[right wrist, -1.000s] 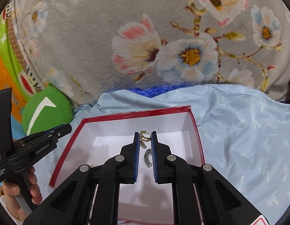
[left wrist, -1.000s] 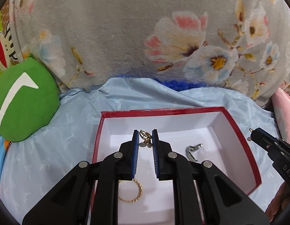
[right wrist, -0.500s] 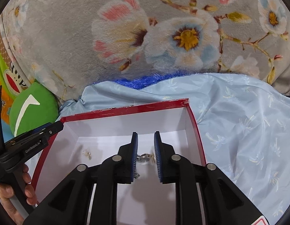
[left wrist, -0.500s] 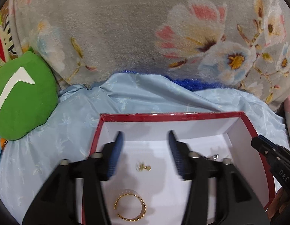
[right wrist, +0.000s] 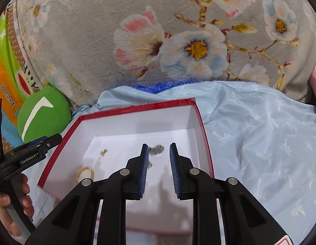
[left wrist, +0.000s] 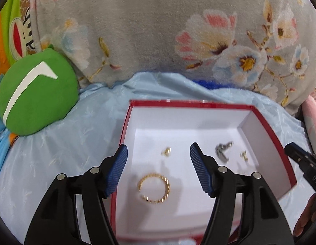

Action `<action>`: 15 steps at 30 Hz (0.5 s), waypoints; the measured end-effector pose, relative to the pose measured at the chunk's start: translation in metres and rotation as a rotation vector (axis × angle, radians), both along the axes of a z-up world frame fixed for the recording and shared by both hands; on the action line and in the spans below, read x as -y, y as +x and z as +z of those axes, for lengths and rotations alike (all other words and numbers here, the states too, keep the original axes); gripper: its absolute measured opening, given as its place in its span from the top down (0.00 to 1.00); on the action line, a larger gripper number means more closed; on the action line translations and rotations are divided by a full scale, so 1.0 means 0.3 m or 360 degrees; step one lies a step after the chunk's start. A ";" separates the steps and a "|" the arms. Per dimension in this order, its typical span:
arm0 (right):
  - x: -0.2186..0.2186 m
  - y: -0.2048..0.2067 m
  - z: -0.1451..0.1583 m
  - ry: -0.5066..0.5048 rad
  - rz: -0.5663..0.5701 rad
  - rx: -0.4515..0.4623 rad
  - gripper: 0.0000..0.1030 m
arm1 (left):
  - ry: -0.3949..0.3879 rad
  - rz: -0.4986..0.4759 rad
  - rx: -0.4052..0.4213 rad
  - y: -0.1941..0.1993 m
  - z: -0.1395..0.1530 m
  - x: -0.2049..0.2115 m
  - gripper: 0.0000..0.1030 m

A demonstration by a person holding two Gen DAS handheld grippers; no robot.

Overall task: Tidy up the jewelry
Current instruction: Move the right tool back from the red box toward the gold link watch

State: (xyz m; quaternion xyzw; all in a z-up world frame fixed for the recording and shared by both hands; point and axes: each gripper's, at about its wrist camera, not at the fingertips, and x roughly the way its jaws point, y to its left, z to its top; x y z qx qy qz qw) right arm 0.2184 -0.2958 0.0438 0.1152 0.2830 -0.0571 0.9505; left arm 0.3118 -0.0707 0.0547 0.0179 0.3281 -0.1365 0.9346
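Note:
A red box (left wrist: 268,134) with a white inside lies on the blue cloth. On its floor are a gold earring (left wrist: 166,152), a gold beaded ring (left wrist: 154,187), a silver piece (left wrist: 223,150) and a second small gold earring (left wrist: 244,155). My left gripper (left wrist: 158,149) hovers over the box's left part, jaws wide and still opening, holding nothing; the first earring lies on the floor below its tips. My right gripper (right wrist: 158,146) stands over the box (right wrist: 201,122) with a narrow gap and nothing clamped. The silver piece (right wrist: 157,150) lies on the floor beyond its tips.
A grey flowered blanket (left wrist: 158,30) rises behind the box, with a green cushion (left wrist: 35,94) at the left. Light blue cloth (right wrist: 260,143) spreads to the right of the box. A hand (right wrist: 6,200) holds the left gripper's handle.
Both grippers let go of the small gold earrings they held, and these now lie in the box. The left jaws spread wide, the right jaws parted a little. Both grippers drew back slightly.

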 end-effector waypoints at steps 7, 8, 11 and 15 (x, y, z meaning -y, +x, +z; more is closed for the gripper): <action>-0.144 -0.309 -0.034 -0.0076 0.0072 0.0009 0.75 | 0.0023 -0.0057 -0.0051 -0.247 -0.058 -0.086 0.36; -0.163 -0.348 -0.046 -0.0075 0.0082 0.0001 0.73 | 0.0023 -0.0062 -0.0063 -0.289 -0.071 -0.100 0.34; -0.224 -0.462 -0.103 -0.0037 0.0120 -0.0050 0.73 | 0.0001 -0.0072 -0.0124 -0.389 -0.115 -0.136 0.34; -0.282 -0.550 -0.208 0.0078 0.0147 -0.0160 0.73 | -0.0023 -0.0047 -0.0225 -0.491 -0.192 -0.186 0.34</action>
